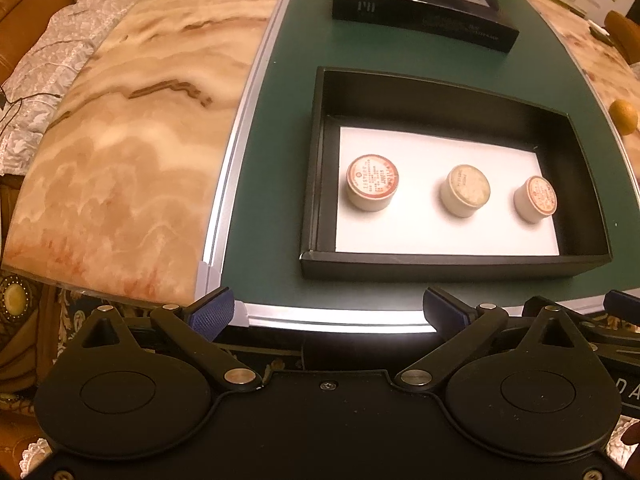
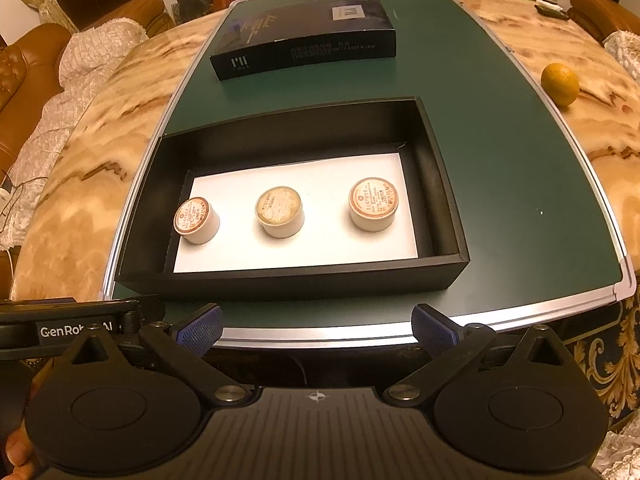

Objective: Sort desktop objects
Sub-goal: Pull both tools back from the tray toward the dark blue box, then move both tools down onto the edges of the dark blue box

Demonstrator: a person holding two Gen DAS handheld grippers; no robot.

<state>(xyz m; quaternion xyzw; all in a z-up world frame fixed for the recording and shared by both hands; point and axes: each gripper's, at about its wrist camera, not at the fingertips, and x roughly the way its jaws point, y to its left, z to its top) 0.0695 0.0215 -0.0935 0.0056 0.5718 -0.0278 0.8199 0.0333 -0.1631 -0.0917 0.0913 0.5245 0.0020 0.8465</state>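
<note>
Three small round jars stand in a row on the white liner of the open black box (image 2: pixel 292 280): one with a red-rimmed label (image 2: pixel 197 220) at the left in the right wrist view, a pale-topped one (image 2: pixel 279 217) in the middle, and another red-rimmed one (image 2: pixel 374 204) at the right, each well apart from its neighbour. That part of the sorting looks finished to me. Behind the box on the green mat (image 2: pixel 500 200) lies a dark lid-like carton (image 2: pixel 304 38), apart from the box, so I judge closing or stowing it may be what remains. An orange (image 2: pixel 560 83) sits off the mat on the marble counter (image 2: pixel 100 140); whether it belongs to the job I cannot say.

My left claw (image 1: pixel 326 314) hangs at the near edge of the mat, its blue pads spread wide with nothing between them. My right claw (image 2: pixel 318 326) is likewise spread and empty, held just short of the box's near wall. Neither touches anything.
</note>
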